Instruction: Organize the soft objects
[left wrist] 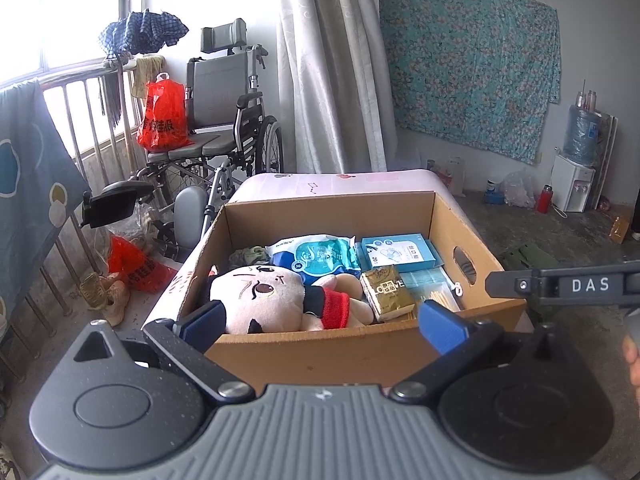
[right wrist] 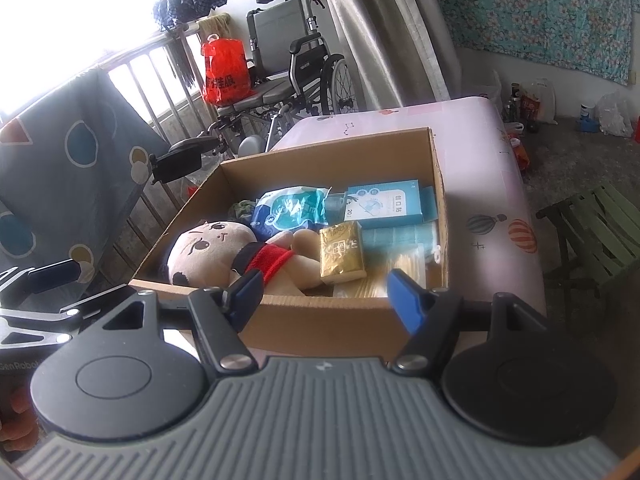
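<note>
An open cardboard box [left wrist: 360,344] [right wrist: 320,320] stands on a pink-covered table [right wrist: 492,184]. Inside lies a plush doll [left wrist: 260,300] [right wrist: 224,256] with a red and black outfit, a blue wipes pack [left wrist: 316,256] [right wrist: 292,208], a gold tissue pack [left wrist: 386,292] [right wrist: 340,254], a blue mask box [left wrist: 400,252] [right wrist: 386,204] and a green-grey cloth [left wrist: 248,254] at the back. My left gripper [left wrist: 320,328] is open and empty, just in front of the box's near wall. My right gripper [right wrist: 326,298] is open and empty at the same wall.
A wheelchair [left wrist: 224,120] with a red bag [left wrist: 162,116] stands behind the box by a railing. A curtain [left wrist: 332,64] hangs behind. A green folding stool [right wrist: 596,236] is at the table's right. A water dispenser [left wrist: 576,160] stands by the far wall.
</note>
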Demonstrator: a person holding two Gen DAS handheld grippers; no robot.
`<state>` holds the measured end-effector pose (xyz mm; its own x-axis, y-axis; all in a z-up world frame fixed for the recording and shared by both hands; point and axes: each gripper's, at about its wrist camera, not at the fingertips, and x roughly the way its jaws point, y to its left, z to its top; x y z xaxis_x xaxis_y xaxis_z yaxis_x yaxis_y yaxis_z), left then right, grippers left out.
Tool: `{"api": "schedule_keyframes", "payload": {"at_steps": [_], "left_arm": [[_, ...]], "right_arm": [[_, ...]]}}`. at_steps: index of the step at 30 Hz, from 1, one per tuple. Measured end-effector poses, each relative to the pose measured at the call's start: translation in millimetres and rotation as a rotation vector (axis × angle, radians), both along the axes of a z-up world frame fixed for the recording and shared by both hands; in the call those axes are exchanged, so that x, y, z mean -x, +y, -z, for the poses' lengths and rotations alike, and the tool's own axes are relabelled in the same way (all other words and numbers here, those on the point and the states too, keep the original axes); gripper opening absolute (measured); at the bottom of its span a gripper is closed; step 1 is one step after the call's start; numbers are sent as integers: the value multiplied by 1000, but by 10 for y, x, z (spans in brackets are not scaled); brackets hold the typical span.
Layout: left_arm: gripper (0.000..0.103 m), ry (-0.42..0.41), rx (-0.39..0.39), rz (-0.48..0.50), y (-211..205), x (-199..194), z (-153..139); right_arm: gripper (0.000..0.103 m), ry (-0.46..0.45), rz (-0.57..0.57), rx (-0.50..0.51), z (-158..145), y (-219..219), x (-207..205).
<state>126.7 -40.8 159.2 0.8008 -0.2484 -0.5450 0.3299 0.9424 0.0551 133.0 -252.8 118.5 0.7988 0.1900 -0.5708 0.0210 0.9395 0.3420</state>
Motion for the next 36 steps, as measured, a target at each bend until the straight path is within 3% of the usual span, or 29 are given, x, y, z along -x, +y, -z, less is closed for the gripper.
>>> {"api": "schedule_keyframes", "payload": {"at_steps": [14,36], "left_arm": [[103,19,-44,2,-79,-5,68],[103,26,-33,-12,0,37,64]], "right_arm": [[69,8,7,-2,32,-49,24],[71,-2,-9,7,-5,31,74]]}}
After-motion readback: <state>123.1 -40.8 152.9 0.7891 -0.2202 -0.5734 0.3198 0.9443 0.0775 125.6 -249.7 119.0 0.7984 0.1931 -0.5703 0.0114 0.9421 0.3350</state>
